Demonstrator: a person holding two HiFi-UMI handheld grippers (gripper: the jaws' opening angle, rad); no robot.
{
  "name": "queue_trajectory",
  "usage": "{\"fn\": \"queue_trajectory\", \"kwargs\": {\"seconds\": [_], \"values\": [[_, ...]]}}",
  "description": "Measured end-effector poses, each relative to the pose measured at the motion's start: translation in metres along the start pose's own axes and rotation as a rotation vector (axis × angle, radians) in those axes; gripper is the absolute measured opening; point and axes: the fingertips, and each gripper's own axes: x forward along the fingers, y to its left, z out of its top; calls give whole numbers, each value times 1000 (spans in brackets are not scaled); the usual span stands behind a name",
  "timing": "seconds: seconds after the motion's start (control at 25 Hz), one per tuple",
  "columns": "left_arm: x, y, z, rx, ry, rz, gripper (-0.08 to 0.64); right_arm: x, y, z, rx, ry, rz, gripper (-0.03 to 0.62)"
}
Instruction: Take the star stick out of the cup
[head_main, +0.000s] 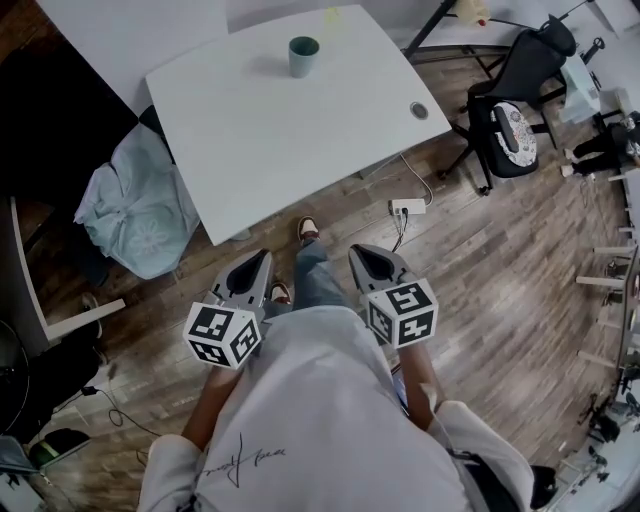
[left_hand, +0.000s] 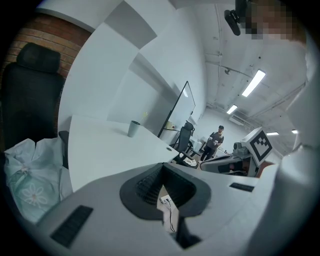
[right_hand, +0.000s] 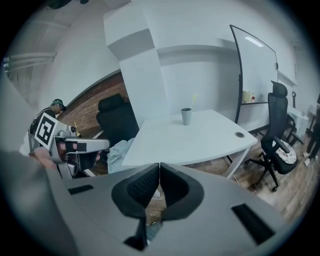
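Note:
A teal cup (head_main: 303, 55) stands near the far edge of the white table (head_main: 280, 130). A small yellow star (head_main: 333, 14) shows just beyond the cup; its thin stick is too fine to make out. The cup (left_hand: 133, 128) and star (left_hand: 145, 116) appear far off in the left gripper view, and the cup (right_hand: 186, 116) with the star (right_hand: 194, 100) above it in the right gripper view. My left gripper (head_main: 266, 256) (left_hand: 162, 167) and right gripper (head_main: 352, 250) (right_hand: 159, 166) are held low over the floor, well short of the table. Both are shut with nothing between the jaws.
A pale-green cloth (head_main: 140, 205) lies on a black chair left of the table. A black office chair (head_main: 515, 110) stands at the right. A power strip (head_main: 408, 207) lies on the wood floor. The table has a cable grommet (head_main: 418, 110). A person (left_hand: 216, 142) stands far back.

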Motion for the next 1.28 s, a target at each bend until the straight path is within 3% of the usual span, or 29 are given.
{"fn": "queue_trajectory", "kwargs": {"seconds": [0.6,1.28], "values": [[102,9,75,37,-13,42,3,55,-84,82,-15,-38,72,12],[169,21,117,30,-30,123,3,103,-144,140,-56,-79,177,12]]}}
